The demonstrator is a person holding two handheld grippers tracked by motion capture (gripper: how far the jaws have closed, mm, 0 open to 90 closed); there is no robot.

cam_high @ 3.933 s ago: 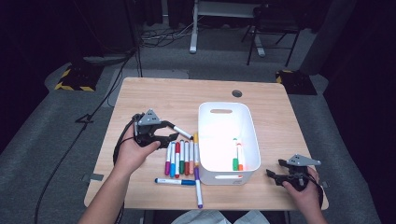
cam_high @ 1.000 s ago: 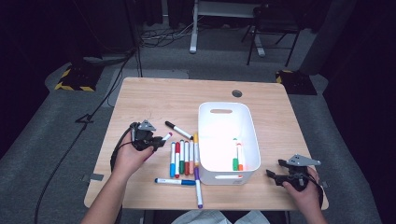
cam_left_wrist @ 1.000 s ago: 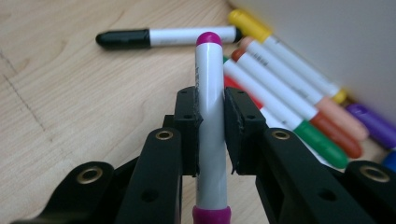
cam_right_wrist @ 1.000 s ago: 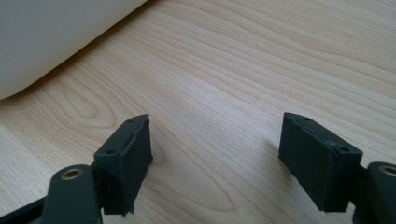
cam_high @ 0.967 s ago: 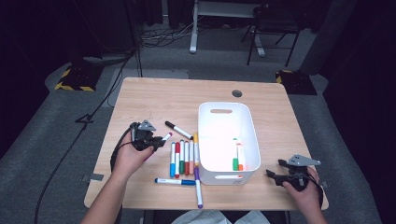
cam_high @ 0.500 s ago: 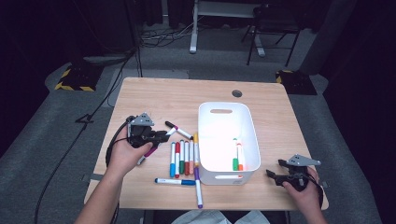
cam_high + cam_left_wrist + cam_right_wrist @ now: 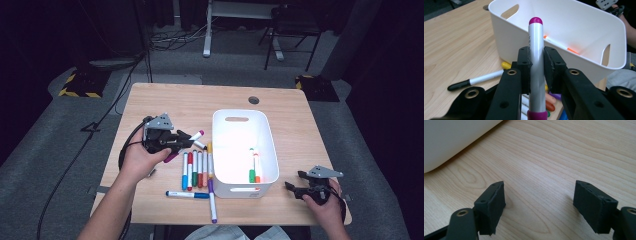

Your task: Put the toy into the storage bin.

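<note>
My left gripper point(image 7: 181, 141) is shut on a magenta-capped marker point(image 7: 189, 141), lifted above the table just left of the white bin point(image 7: 220, 150). In the left gripper view the marker point(image 7: 535, 55) stands upright between my pads point(image 7: 524, 70), with the bin point(image 7: 584, 22) behind it. A green and an orange marker point(image 7: 254, 165) lie inside the bin. Several markers point(image 7: 195, 169) lie in a row on the table beside the bin. My right gripper point(image 7: 296, 181) rests open near the table's front right corner, its jaws wide apart over bare wood point(image 7: 539, 195).
A black marker point(image 7: 474, 81) lies on the table left of the bin. A blue marker point(image 7: 187, 194) and a purple marker point(image 7: 212, 200) lie near the front edge. A grommet hole point(image 7: 253, 100) sits at the back. Floor and chair legs lie beyond the table.
My left gripper has risen from the table with the magenta marker in it and shifted slightly toward the bin. The right gripper has stayed still.
</note>
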